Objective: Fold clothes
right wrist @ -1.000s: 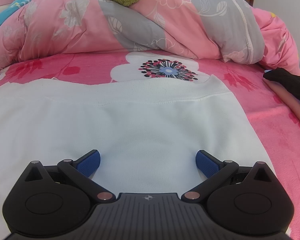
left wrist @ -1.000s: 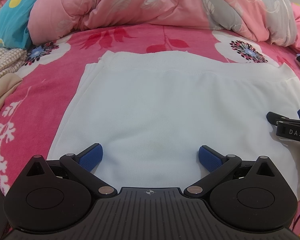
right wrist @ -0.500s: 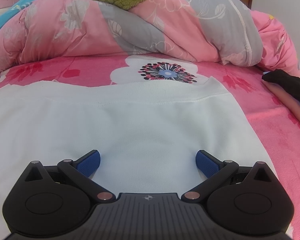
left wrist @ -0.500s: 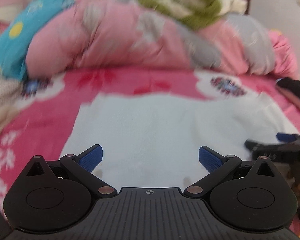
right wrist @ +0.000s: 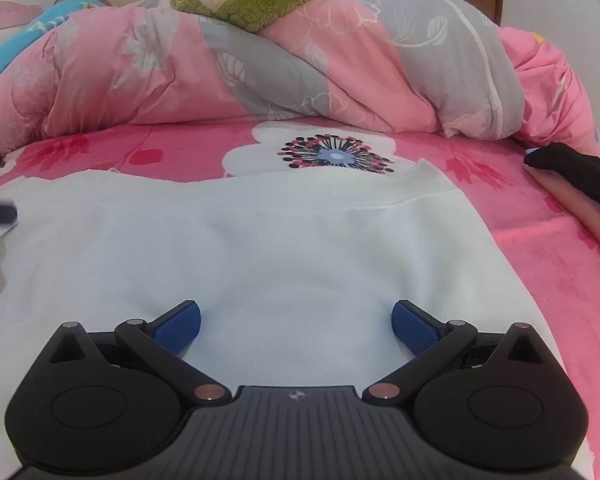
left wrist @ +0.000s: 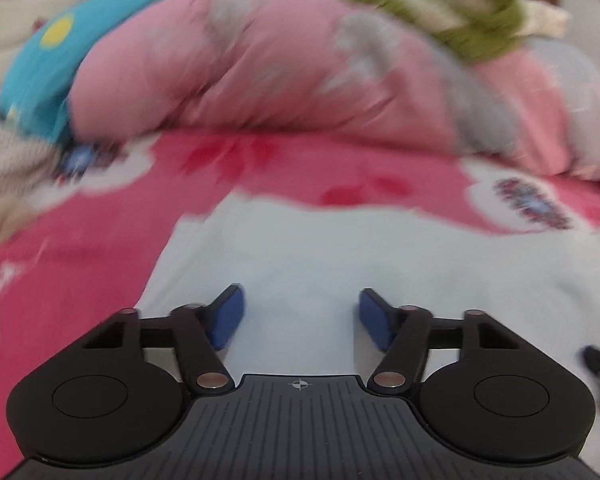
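Left wrist view blurred by motion; left gripper (left wrist: pixel 300 316) with fingers (left wrist: pixel 226 316) just closing from wide to about half, nothing pinched between them yet, only the white garment (left wrist: pixel 340 256) lying flat below; view shifted since a second ago, more quilt (left wrist: pixel 260 68) showing, garment's left edge nearer the middle; probably the start of a grab on the near hem for a fold; nothing folded so far.

Right wrist view sharp and unchanged; right gripper (right wrist: pixel 296 324) with fingers (right wrist: pixel 178 324) spread wide over the garment (right wrist: pixel 280 248), gripping nothing.

Garment spread flat on the pink flowered bed (right wrist: pixel 540 240), ribbed band at the far edge; both grippers tilted downward toward the near part of the cloth.
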Motion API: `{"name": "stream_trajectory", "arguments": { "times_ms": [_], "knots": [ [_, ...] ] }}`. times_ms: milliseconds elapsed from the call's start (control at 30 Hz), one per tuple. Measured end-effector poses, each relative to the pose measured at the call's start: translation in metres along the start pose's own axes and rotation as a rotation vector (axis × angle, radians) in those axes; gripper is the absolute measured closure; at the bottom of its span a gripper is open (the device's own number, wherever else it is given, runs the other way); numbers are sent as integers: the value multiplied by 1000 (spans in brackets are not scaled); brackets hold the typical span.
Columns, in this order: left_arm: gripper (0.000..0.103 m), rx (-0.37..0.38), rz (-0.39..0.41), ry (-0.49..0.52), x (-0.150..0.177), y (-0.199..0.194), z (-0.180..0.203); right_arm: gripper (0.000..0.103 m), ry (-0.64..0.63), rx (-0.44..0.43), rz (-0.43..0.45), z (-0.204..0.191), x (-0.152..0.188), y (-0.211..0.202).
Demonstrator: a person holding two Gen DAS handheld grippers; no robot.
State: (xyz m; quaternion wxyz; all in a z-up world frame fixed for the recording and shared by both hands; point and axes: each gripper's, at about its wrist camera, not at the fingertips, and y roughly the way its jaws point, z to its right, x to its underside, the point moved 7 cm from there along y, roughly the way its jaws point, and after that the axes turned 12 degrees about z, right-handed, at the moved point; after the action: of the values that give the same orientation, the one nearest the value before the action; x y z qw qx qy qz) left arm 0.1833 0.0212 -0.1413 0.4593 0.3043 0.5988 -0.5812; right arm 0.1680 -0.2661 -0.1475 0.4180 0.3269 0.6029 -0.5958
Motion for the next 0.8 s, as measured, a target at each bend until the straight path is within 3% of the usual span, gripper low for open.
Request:
{"name": "stream_trajectory", "arguments": {
  "times_ms": [400, 800],
  "knots": [
    [47, -51, 42, -111, -13, -11, -38, 0, 2, 0, 3, 0, 1, 0],
    [48, -114, 77, -148, -31, -15, -61, 0, 7, -10, -2, 0, 0, -1]
  ]
}}
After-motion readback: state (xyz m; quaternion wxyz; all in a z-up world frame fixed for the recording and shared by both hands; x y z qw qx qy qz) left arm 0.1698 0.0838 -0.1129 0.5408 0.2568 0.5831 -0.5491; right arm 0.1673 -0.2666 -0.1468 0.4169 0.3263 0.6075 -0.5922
